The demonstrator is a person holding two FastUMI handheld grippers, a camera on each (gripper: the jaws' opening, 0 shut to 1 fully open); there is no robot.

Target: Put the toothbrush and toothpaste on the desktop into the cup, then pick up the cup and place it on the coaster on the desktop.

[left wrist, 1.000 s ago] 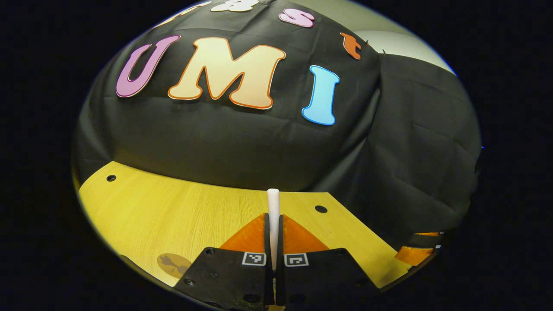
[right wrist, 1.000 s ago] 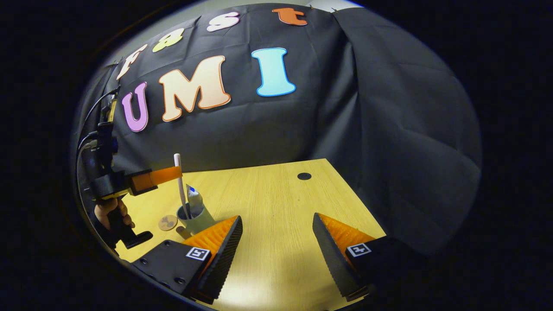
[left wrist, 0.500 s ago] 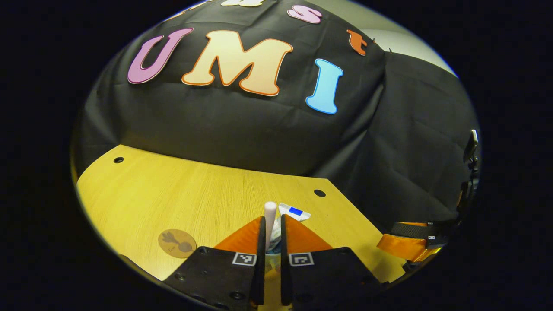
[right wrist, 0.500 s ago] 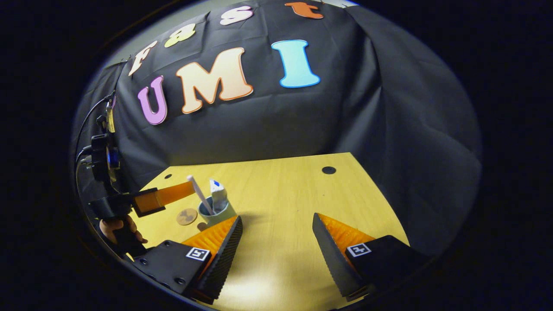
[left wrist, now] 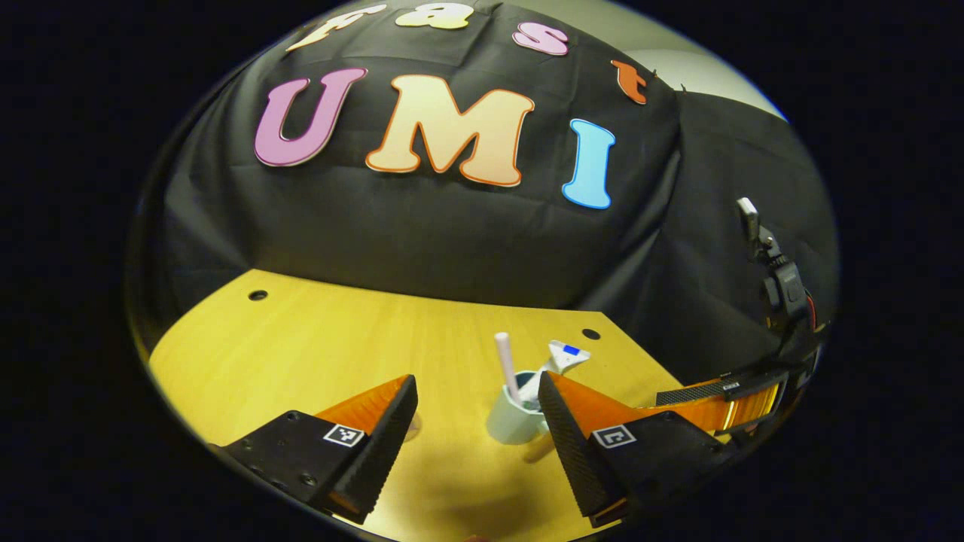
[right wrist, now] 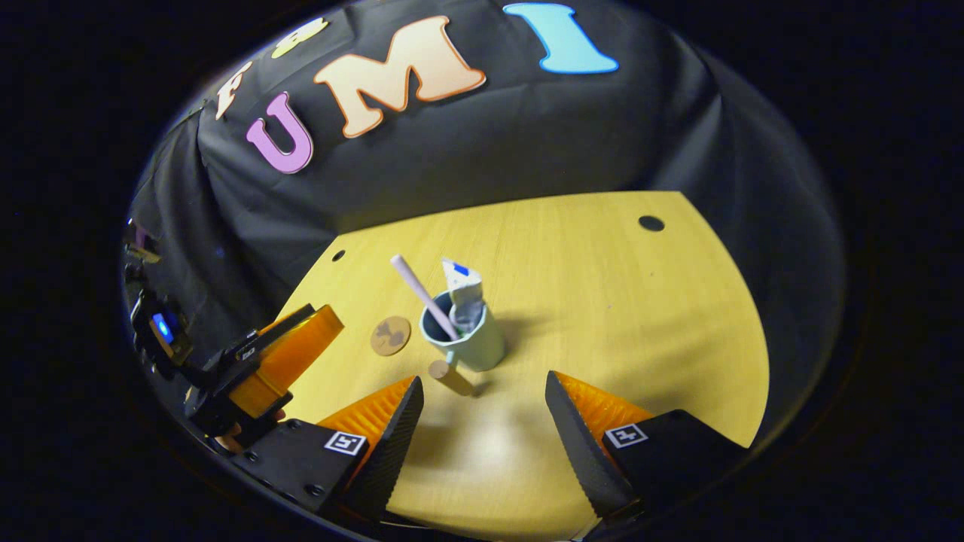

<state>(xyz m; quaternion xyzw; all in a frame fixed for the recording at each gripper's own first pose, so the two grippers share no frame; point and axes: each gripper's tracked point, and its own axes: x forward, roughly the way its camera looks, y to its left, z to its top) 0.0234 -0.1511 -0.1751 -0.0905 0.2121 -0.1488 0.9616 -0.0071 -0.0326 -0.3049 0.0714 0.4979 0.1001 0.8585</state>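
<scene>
I am holding my left gripper (left wrist: 478,436) with its 2 fingers spread wide apart, gripping nothing. Between and just past them, in the left gripper view, the pale cup (left wrist: 514,420) is standing upright on the yellow wooden desktop (left wrist: 324,346). It is sitting closer to my right-hand finger (left wrist: 565,444) than to the other one, and I cannot tell whether that finger is touching it. The toothbrush (left wrist: 506,364) is leaning inside the cup with its white handle sticking up above the rim, and the toothpaste (left wrist: 561,357) is standing in the cup beside it, its flat crimped end with a blue mark pointing upward.

I am holding my right gripper (right wrist: 482,436) released as well, its 2 ribbed fingers well apart and nothing between them. In the right gripper view the cup (right wrist: 467,339) is standing ahead of these fingers, apart from both, with the toothbrush (right wrist: 422,293) tilting to the left and the toothpaste (right wrist: 463,290) rising just beside it. A short wooden handle (right wrist: 449,377) is jutting from the cup's near side, low over the desktop (right wrist: 617,301). The round brown coaster (right wrist: 390,336) is lying flat on the desktop just to the left of the cup, apart from it, with nothing on it.

In this same view the orange finger of my left gripper (right wrist: 290,361) is showing at the left edge, near the coaster.
</scene>
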